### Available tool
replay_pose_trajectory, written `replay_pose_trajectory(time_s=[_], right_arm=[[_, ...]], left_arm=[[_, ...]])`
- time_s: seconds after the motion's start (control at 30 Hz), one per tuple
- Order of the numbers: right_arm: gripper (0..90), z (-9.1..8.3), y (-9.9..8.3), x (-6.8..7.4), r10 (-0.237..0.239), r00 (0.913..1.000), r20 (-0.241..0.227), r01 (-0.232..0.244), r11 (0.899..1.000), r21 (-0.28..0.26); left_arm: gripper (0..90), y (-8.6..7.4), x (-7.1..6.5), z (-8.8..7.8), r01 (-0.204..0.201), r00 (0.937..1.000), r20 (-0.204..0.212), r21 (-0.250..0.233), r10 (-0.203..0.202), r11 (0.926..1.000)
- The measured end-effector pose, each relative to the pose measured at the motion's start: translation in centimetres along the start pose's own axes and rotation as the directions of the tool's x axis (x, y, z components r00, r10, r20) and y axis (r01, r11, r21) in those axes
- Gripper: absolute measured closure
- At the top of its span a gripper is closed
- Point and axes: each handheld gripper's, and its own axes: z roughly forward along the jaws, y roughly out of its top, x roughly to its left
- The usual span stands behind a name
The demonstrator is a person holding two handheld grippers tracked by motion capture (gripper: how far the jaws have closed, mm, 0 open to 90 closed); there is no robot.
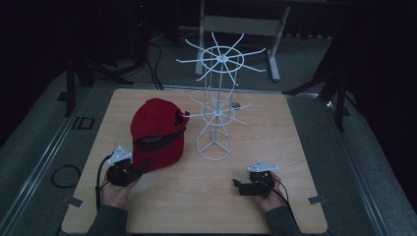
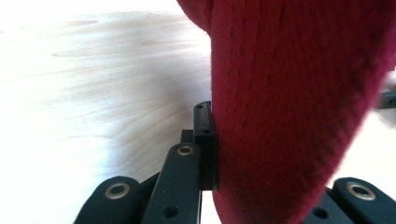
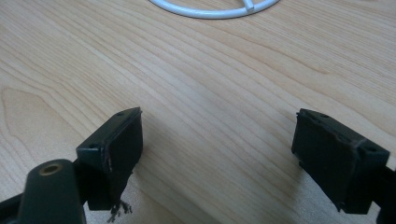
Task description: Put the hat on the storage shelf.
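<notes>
Red cap [image 1: 157,132] on the wooden desk [image 1: 206,196], left of centre, just beside the white wire rack [image 1: 216,98] whose ring base stands mid-desk. No legible brand or writing on cap, rack or desk. Left hand-held gripper [image 1: 142,168] at the cap's near edge, pinching the red fabric [image 2: 299,112] between its jaws, one black pad [image 2: 205,140] pressed flat against it. Right hand-held gripper [image 3: 219,149] low over bare wood at the near right, jaws spread wide, nothing between; rack's base ring [image 3: 215,9] beyond.
</notes>
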Motion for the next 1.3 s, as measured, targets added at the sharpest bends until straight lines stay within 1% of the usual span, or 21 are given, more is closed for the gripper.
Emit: replay_pose_trajectory(time_s=[0.2, 0.37, 0.43, 0.53, 0.6, 0.63, 0.73, 0.83, 1.1, 1.3], right_arm=[[16.3, 0.0, 0.0, 0.0, 0.0, 1.0, 0.0, 0.0, 1.0, 0.0], [16.3, 0.0, 0.0, 0.0, -0.001, 1.0, 0.0, 0.001, 1.0, 0.0], [16.3, 0.0, 0.0, 0.0, -0.001, 1.0, 0.0, 0.001, 1.0, 0.0], [16.3, 0.0, 0.0, 0.0, 0.0, 1.0, 0.0, 0.0, 1.0, -0.001], [16.3, 0.0, 0.0, 0.0, 0.0, 1.0, 0.0, 0.0, 1.0, -0.001], [16.3, 0.0, 0.0, 0.0, -0.001, 1.0, 0.0, 0.001, 1.0, -0.001], [16.3, 0.0, 0.0, 0.0, -0.001, 1.0, 0.0, 0.001, 1.0, 0.0], [16.3, 0.0, 0.0, 0.0, -0.001, 1.0, 0.0, 0.001, 1.0, 0.0], [16.3, 0.0, 0.0, 0.0, 0.0, 1.0, 0.0, 0.0, 1.0, -0.001], [16.3, 0.0, 0.0, 0.0, -0.002, 1.0, 0.001, 0.002, 1.0, -0.002]], left_arm=[[85.8, 0.5, 0.2, -0.8, 0.007, 0.9999, -0.014, -0.04, -0.007, 0.9992], [85.8, 1.1, 0.3, -1.3, 0.009, 0.9995, -0.03, -0.081, -0.012, 0.9967], [85.8, 1.4, 0.4, -1.5, 0.009, 0.9988, -0.047, -0.086, -0.013, 0.9962], [85.8, 1.6, 0.6, -1.7, 0.03, 0.9972, -0.066, -0.097, -0.036, 0.9948], [85.8, 1.7, 0.7, -1.7, 0.036, 0.9968, -0.067, -0.102, -0.043, 0.9941], [85.8, 1.8, 0.8, -1.8, 0.044, 0.9965, -0.066, -0.115, -0.051, 0.9925], [85.8, 2.2, 0.8, -2.0, 0.04, 0.9965, -0.068, -0.127, -0.049, 0.9911], [85.8, 2.6, 0.9, -2.2, 0.062, 0.9964, -0.049, -0.139, -0.069, 0.9884], [85.7, 3.6, 0.5, -2.7, 0.038, 0.9969, -0.062, -0.167, -0.049, 0.9852], [85.7, 4.4, 0.1, -2.7, 0.023, 0.9967, -0.073, -0.183, -0.037, 0.9828]])
